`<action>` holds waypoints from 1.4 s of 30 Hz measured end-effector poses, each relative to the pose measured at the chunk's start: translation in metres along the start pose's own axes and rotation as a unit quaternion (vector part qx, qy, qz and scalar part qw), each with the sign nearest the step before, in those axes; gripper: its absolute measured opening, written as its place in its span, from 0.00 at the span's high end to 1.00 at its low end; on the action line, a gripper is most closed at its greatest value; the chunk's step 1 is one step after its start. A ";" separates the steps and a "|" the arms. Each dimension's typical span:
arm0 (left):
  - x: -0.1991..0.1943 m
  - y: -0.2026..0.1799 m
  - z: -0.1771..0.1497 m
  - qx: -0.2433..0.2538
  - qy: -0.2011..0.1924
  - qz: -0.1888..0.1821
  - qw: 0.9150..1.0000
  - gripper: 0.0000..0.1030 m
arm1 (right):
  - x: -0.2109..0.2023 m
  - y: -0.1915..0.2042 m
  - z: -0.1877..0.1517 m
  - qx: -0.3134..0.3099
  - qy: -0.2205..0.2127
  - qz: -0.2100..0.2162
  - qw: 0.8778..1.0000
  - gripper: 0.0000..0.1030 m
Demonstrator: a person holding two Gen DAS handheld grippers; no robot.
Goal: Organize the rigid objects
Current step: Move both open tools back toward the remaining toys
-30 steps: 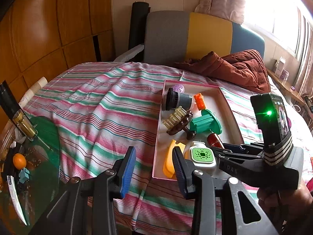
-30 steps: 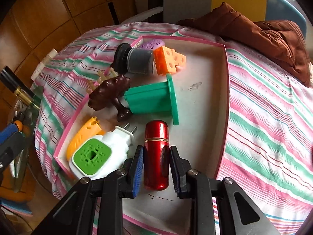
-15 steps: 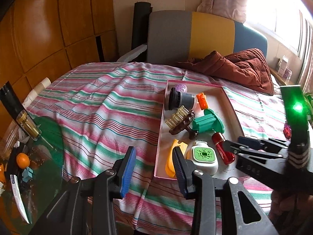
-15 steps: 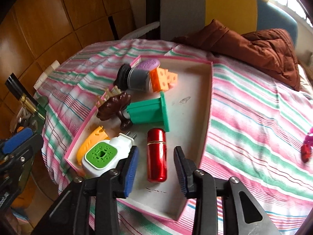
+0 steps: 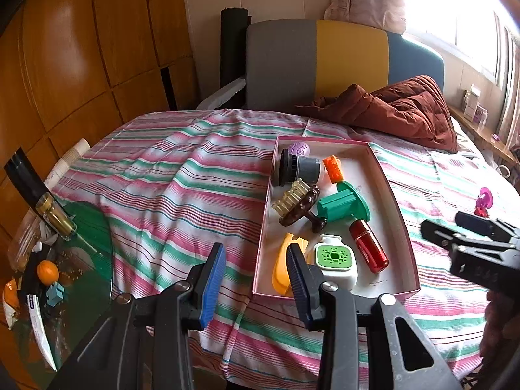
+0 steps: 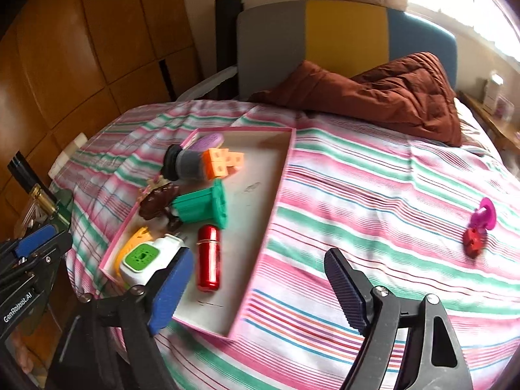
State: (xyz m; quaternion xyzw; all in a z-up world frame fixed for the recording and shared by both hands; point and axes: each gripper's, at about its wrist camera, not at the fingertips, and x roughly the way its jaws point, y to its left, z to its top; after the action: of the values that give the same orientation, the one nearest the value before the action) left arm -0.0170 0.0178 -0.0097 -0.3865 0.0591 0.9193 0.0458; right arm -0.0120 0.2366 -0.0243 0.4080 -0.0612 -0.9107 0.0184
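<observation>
While right gripper (image 6: 256, 289) fingers widen, nothing between them, red cylinder (image 6: 208, 261) lies flat in pink tray (image 6: 286, 162), just ahead of left finger: looks like deliberate deposit. Left gripper (image 5: 256, 279) fingers partly apart, empty. Pink-red toy (image 6: 481, 227) on bedspread, far right of fingers: probable next pick.

Home bedroom. Bed (image 5: 201, 175) under striped sheet, padded headboard (image 5: 325, 65), rumpled brown quilt (image 5: 399, 110). Wood-panelled wall (image 5: 81, 65), curtained window (image 5: 455, 16).

White lettering "GenRobot.AI" runs along the black body of the left gripper (image 6: 31, 273), seen at the lower left edge of the right wrist view. Raised marks on the right gripper (image 5: 468, 230) body are too faint to read. No other text legible.
</observation>
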 end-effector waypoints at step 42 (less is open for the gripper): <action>0.024 -0.212 0.025 0.192 0.015 -0.126 0.973 0.63 | -0.095 -0.315 -0.059 0.351 -0.057 -0.183 0.916 0.17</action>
State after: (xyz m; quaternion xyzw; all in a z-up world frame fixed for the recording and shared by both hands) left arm -0.0238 0.2318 -0.0247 -0.3888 0.1861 0.8714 0.2341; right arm 0.1005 0.5514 -0.0323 0.3393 -0.3019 -0.8400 -0.2969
